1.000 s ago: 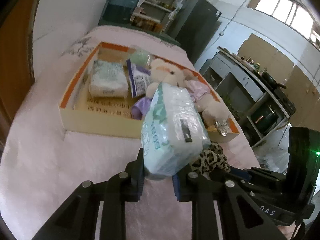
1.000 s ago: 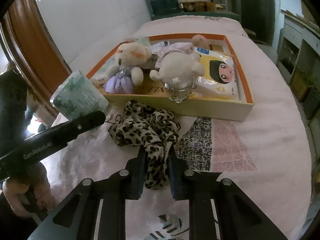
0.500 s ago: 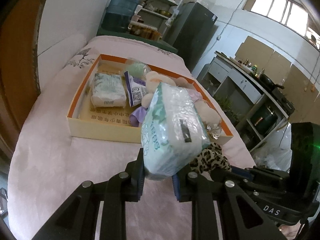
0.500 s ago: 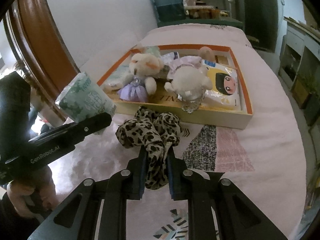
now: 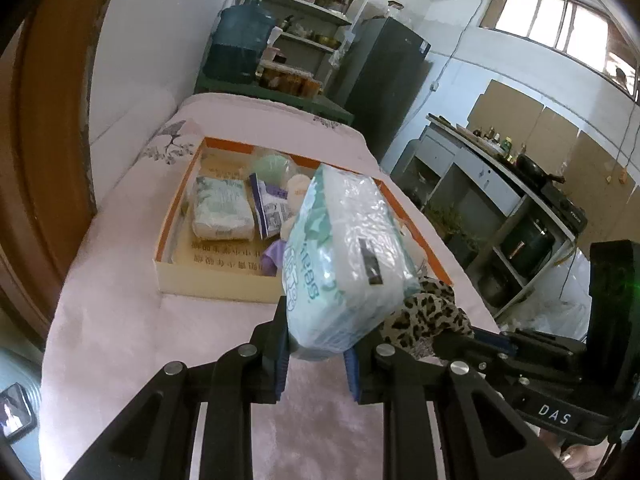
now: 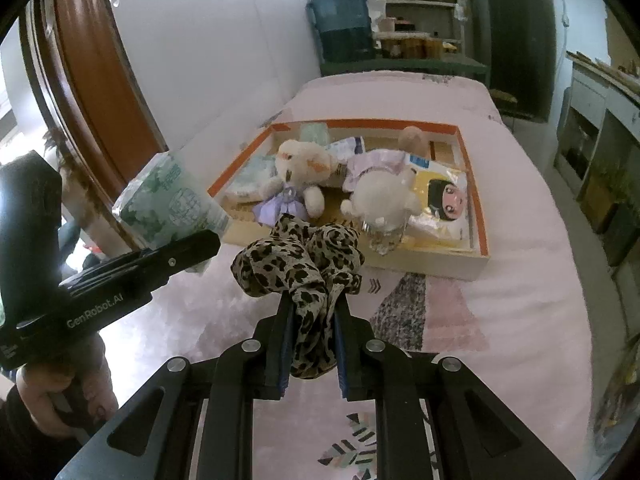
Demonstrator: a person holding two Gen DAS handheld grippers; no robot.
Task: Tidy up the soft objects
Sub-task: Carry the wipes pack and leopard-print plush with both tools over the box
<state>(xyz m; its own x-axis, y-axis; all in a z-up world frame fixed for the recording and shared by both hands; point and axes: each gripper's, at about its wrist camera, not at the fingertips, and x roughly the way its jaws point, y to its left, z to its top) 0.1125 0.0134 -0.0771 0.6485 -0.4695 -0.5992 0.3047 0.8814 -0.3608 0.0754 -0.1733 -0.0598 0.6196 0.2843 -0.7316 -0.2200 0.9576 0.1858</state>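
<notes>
Left gripper (image 5: 316, 354) clamps a green-and-white plastic tissue pack (image 5: 344, 260); right gripper (image 6: 310, 344) pinches a leopard-print fabric scrunchie (image 6: 300, 264), both held above the pink bedspread (image 6: 500, 280). Beyond sits the orange-rimmed cardboard tray (image 6: 476, 216) of plush toys.

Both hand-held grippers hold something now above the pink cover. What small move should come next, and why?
Probably carry both forward over the orange-rimmed box. The left hand-held gripper is shut on the tissue pack, the right hand-held gripper on the leopard cloth; both are lifted but short of the box's near wall.
</notes>
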